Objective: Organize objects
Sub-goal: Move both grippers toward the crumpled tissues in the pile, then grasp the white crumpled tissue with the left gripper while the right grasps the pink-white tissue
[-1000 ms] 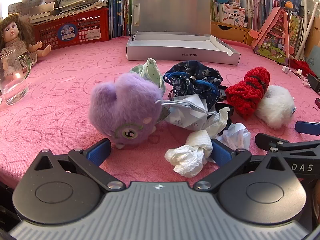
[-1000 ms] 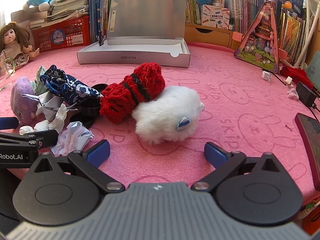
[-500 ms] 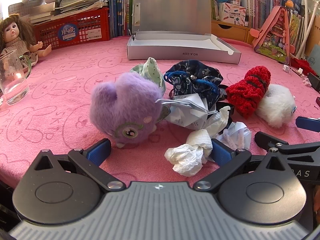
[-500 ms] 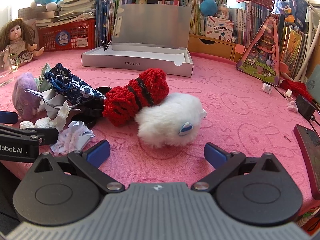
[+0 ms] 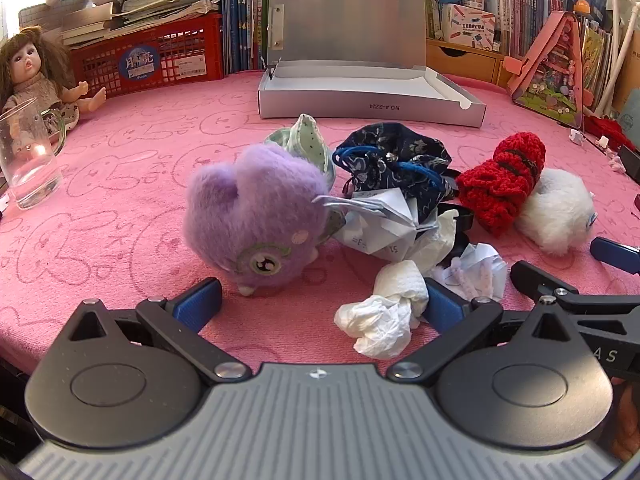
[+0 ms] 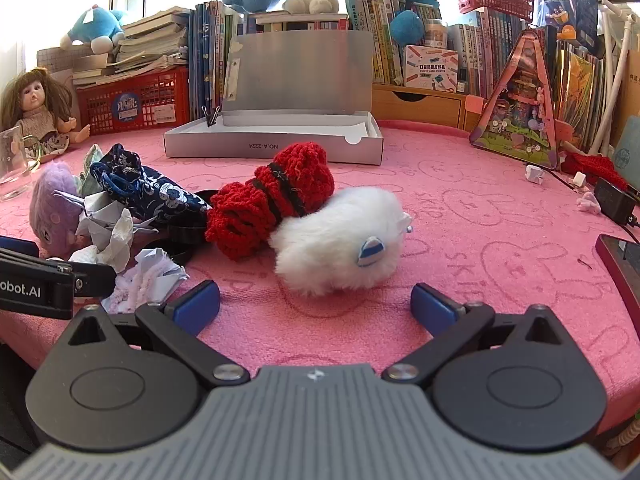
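Observation:
A pile lies on the pink cloth: a purple plush [image 5: 260, 220], a dark blue drawstring pouch [image 5: 396, 160], crumpled paper [image 5: 380, 316], a red knitted roll [image 5: 504, 180] and a white plush [image 5: 556, 208]. My left gripper [image 5: 318, 304] is open and empty, just in front of the purple plush and the paper. My right gripper [image 6: 316, 306] is open and empty, just in front of the white plush [image 6: 340, 240] and the red roll [image 6: 272, 204]. An open grey box [image 6: 276, 140] stands behind the pile.
A glass mug [image 5: 28, 160] and a doll [image 5: 36, 76] are at the far left. A red crate [image 5: 148, 60] and books line the back. A pink triangular toy house [image 6: 520, 108], a charger [image 6: 616, 200] and a dark phone [image 6: 624, 264] are at the right.
The right wrist view has tilted upward, showing more of the shelf tops. The left gripper has barely moved. The objects have stayed in place.

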